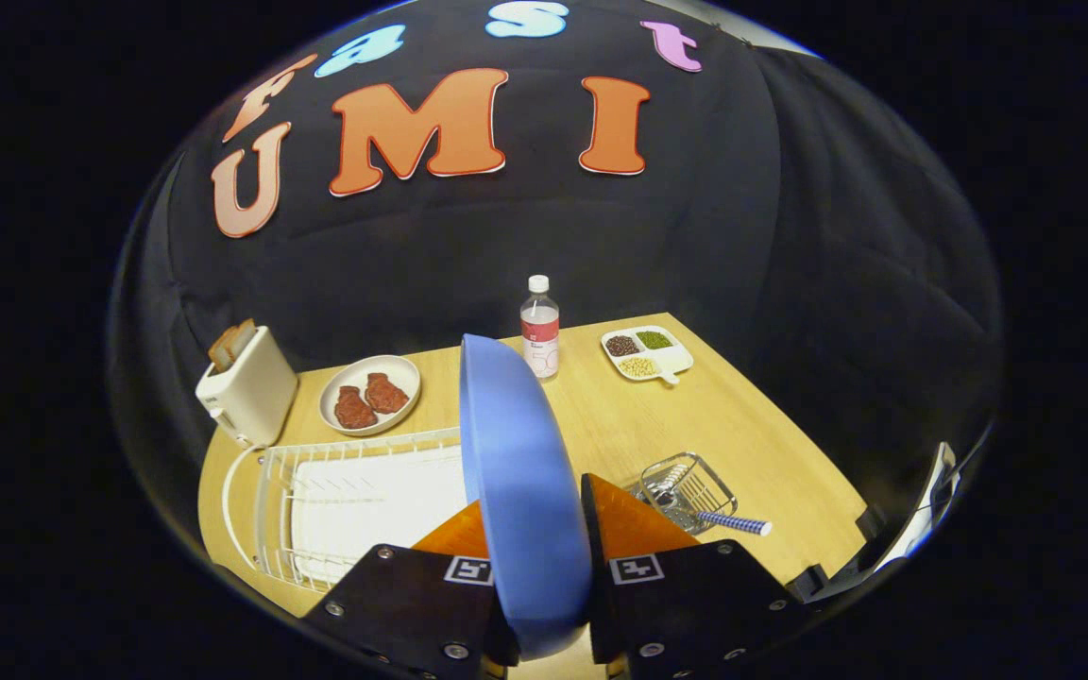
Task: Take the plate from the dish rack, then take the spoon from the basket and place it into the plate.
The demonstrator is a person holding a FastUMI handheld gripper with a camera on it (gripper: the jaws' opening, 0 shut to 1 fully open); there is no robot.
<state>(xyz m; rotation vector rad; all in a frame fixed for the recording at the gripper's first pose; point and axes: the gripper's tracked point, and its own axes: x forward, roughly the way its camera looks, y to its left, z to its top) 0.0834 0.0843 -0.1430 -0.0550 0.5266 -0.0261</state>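
My fingers (525, 529) clamp the plate (516, 472) on edge, above the table (752, 425). The rack (346, 501) lies left of it, the basket (690, 491) holding the spoon (714, 515) right. Beyond stand a toaster (246, 387), bowl (369, 394), bottle (539, 326) and tray (648, 354)

Light wooden table (742, 425), black cloth wall (506, 246)
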